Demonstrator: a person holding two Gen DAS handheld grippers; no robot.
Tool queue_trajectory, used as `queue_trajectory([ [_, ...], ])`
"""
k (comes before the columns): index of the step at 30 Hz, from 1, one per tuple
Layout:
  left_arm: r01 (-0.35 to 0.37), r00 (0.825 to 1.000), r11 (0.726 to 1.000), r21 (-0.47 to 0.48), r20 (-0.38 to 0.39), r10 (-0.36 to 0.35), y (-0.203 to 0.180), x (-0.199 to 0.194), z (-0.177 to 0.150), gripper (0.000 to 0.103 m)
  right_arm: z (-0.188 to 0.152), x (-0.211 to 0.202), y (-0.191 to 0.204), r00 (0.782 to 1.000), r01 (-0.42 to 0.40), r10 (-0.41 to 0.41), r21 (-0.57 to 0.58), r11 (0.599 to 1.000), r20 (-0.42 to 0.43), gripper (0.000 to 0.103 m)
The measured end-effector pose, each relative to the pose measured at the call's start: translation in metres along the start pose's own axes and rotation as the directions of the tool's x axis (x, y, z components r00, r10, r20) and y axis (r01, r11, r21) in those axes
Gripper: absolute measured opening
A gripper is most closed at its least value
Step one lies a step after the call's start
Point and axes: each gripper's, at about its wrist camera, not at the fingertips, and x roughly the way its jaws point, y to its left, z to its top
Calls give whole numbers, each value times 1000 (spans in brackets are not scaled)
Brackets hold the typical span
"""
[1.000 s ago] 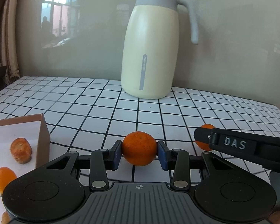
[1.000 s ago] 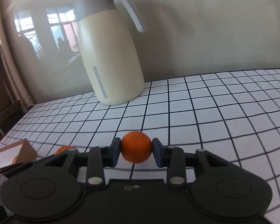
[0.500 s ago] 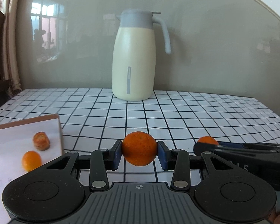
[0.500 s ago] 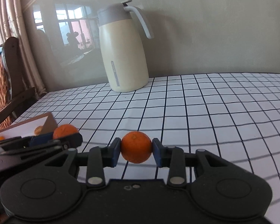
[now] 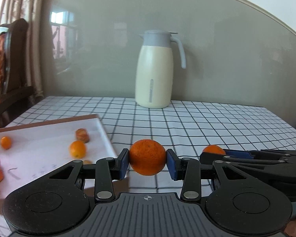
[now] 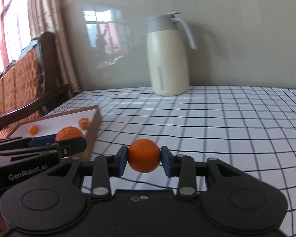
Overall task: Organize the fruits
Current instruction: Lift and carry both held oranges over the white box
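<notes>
While both clenched, an orange (image 5: 147, 160) between left claw (image 5: 147, 164) pads, another (image 6: 143, 155) between right claw (image 6: 143, 161) pads.

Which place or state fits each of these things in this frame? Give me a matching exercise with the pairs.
Things:
1. left gripper
2. right gripper
3. thermos jug
4. white tray

Places or states:
A. upright at the table's far edge by the wall
B. holds small oranges and cut pieces, at the left
C. shut on an orange, near the tray's corner
D. shut on an orange over the checked cloth

Pairs: 1-C, 2-D, 3-A, 4-B
</notes>
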Motion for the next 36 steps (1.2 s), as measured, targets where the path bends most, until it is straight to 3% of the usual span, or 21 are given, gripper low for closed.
queue_trajectory([
  [15, -144, 988, 984, -101, 46, 149, 70, -43, -11, 41, 5, 6, 71, 983, -167, 174, -102, 981, 65, 28],
  [25, -271, 956, 944, -187, 59, 286, 126, -56, -16, 41, 8, 22, 106, 966, -218, 232, -127, 968, 110, 28],
  [36, -345, 928, 910, -229, 61, 368, 168, -61, -13, 41, 14, 40, 126, 958, -236, 251, -115, 965, 138, 28],
])
